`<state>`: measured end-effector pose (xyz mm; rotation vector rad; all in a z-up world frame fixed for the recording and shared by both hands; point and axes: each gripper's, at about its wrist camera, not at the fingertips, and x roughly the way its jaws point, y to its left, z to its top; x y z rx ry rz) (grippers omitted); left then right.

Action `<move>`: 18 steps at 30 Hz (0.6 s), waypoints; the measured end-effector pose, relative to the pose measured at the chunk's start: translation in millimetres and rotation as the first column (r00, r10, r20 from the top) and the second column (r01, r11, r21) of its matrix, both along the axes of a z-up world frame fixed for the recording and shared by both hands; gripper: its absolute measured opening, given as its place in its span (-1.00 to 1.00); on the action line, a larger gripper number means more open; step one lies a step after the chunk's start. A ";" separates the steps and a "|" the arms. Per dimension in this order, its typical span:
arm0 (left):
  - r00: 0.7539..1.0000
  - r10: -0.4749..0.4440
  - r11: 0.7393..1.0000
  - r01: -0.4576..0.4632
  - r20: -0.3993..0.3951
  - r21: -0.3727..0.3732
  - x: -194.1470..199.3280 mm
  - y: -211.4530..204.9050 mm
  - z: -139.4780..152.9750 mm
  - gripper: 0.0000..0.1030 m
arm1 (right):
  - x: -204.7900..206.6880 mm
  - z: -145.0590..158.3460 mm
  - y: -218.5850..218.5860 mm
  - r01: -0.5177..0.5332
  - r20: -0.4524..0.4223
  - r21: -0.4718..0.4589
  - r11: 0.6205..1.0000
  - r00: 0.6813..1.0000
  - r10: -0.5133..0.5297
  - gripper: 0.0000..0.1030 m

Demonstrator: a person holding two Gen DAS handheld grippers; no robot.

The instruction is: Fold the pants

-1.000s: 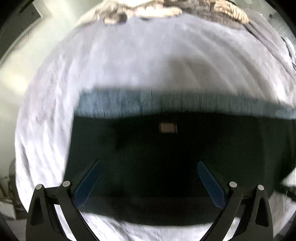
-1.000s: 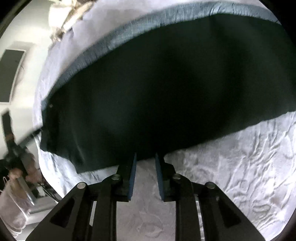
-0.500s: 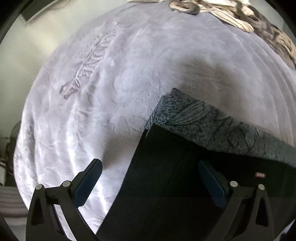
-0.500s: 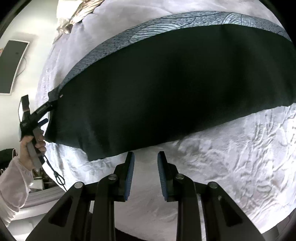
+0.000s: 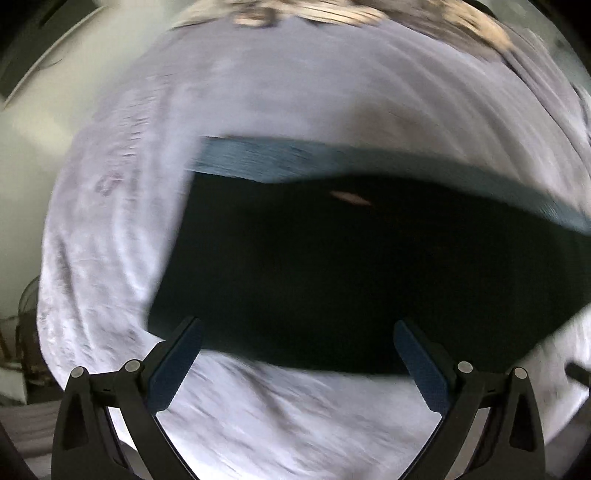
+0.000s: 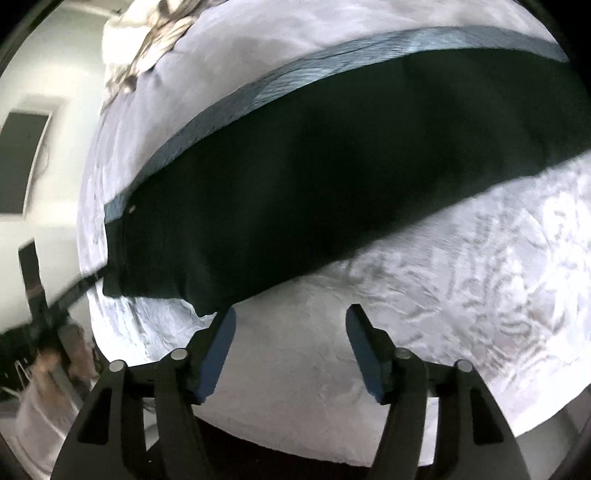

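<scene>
Dark pants (image 5: 351, 273) lie flat across a pale lilac blanket (image 5: 295, 96), with a blue-grey patterned strip (image 5: 280, 158) along their far edge. In the right wrist view the pants (image 6: 332, 177) stretch from lower left to upper right. My left gripper (image 5: 297, 328) is open and empty, hovering over the pants' near edge. My right gripper (image 6: 290, 314) is open and empty, just in front of the pants' near edge. The left gripper and the hand holding it (image 6: 51, 295) show blurred at the pants' left end.
A rumpled patterned cloth (image 5: 332, 14) lies at the far end of the bed, also in the right wrist view (image 6: 147, 40). A white wall with a dark panel (image 6: 22, 162) stands to the left. The blanket (image 6: 461, 295) is wrinkled near the right gripper.
My right gripper has opened from nearly shut. My left gripper has swung back from the pants' corner to face their near edge; its view is blurred by motion.
</scene>
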<state>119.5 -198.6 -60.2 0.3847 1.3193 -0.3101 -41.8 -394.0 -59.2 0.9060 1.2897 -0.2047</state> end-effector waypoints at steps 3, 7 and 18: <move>0.994 -0.097 0.995 0.097 -0.050 -0.012 -17.9 -42.8 -4.1 1.00 | -17.7 2.4 -13.1 0.061 0.006 0.004 0.998 0.998 -0.061 0.29; 0.972 -0.221 0.975 0.219 -0.079 -0.036 -46.4 -109.5 -3.9 1.00 | -43.6 1.1 -37.5 0.125 0.003 -0.001 0.992 0.992 -0.125 0.29; 0.944 -0.315 0.948 0.310 -0.098 -0.066 -79.9 -288.9 -9.7 1.00 | -137.3 -10.4 -206.6 0.478 0.055 -0.022 0.878 0.877 -0.477 0.30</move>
